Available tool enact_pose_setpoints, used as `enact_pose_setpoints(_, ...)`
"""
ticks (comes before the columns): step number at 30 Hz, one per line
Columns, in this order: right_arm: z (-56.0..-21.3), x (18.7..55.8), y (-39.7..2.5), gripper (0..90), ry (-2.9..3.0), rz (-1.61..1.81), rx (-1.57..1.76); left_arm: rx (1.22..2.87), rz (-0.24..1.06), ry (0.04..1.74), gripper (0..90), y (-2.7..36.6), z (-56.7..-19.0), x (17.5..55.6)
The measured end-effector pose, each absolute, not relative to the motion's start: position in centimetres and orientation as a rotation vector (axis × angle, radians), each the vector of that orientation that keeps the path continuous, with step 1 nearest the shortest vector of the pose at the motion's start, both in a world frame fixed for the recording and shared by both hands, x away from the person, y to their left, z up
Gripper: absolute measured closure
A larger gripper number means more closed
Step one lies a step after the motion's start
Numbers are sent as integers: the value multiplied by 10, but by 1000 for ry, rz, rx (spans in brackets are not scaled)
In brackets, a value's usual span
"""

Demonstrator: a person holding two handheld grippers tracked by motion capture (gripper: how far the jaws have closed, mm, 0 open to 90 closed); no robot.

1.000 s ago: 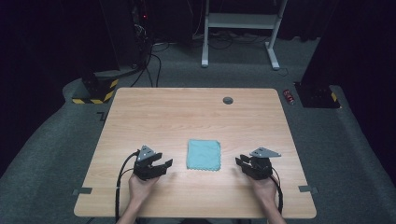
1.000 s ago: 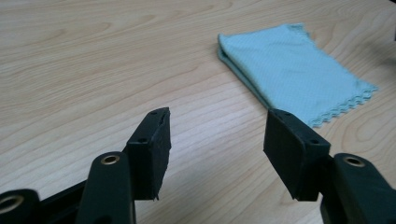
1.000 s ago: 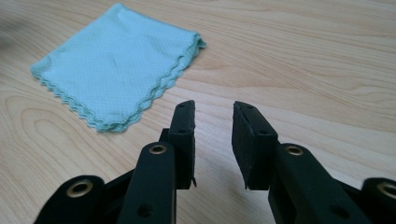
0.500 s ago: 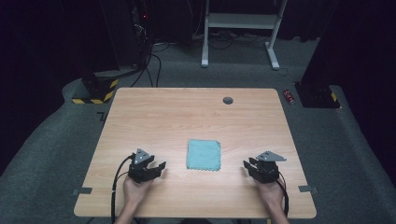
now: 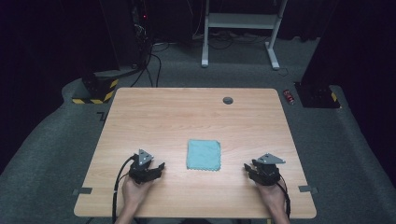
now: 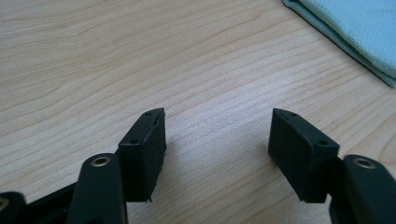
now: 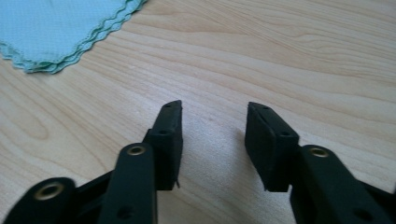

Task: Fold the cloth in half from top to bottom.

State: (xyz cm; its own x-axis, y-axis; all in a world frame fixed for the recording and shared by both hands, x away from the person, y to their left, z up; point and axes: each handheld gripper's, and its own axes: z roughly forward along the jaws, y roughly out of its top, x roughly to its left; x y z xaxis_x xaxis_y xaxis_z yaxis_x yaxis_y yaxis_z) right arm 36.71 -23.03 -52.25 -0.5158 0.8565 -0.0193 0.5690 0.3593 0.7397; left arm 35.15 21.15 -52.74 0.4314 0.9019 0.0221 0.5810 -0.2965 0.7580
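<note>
A folded teal cloth lies flat near the middle of the wooden table. My left gripper rests on the table to the cloth's left, open, with nothing between its jaws. The cloth's edge shows at the upper right of the left gripper view, beyond the left gripper. My right gripper sits to the cloth's right, open and empty. In the right gripper view the cloth's scalloped corner lies at the upper left, apart from the right gripper.
A small dark round disc sits near the table's far edge. Beyond the table stand a white desk frame, cables on the floor and a black-yellow striped block. A small red object lies on the floor at the right.
Both grippers have drawn back toward the table's near edge and a little outward, away from the cloth. The cloth has not moved.
</note>
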Motion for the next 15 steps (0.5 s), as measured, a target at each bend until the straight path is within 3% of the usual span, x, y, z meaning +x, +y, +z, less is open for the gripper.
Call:
enact_pose_setpoints(2, -523, 368, -231, 470, 2215, 960, 1265, 1999, 573, 1248, 337, 211, -528, 352)
enact_pose_setpoints(5, -523, 368, -230, 449, 2205, 955, 1277, 2001, 572, 1243, 317, 211, -528, 352)
enact_pose_setpoints(15, -523, 368, -231, 433, 2209, 956, 1274, 2001, 567, 1241, 307, 211, -528, 352)
